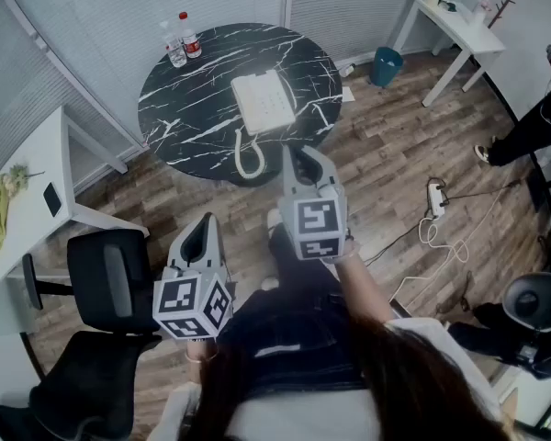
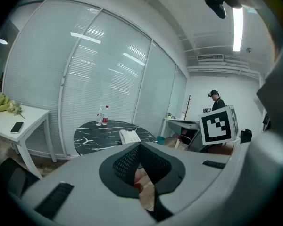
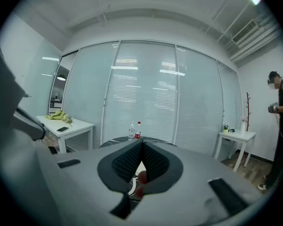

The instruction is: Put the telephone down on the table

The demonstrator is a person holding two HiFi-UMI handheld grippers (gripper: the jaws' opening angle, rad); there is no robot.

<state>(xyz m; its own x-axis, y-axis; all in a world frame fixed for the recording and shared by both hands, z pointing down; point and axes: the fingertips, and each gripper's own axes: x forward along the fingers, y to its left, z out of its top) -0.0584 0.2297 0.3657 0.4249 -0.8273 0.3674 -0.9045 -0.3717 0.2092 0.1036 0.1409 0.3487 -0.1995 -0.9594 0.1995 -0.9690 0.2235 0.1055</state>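
A white telephone [image 1: 264,101] lies on the round black marble table [image 1: 193,108], and its coiled cord [image 1: 248,154] hangs over the near edge. Both grippers are held in the air short of the table. My right gripper [image 1: 300,152] is the closer one, its tip just in front of the cord, with the jaws shut on nothing. Lower left and farther back, my left gripper [image 1: 202,220] has its jaws together and empty. In the left gripper view the telephone [image 2: 129,136] sits on the table [image 2: 94,138] beyond the closed jaws [image 2: 140,146]. The right gripper view shows its pads [image 3: 142,144] meeting.
Two water bottles [image 1: 182,42] stand at the table's far edge. A white desk [image 1: 28,191] and a black office chair [image 1: 110,288] are at the left. A power strip with cables [image 1: 434,200] lies on the floor at right, near a person [image 1: 533,127]. A white side table [image 1: 450,21] and a teal bin [image 1: 386,65] are beyond.
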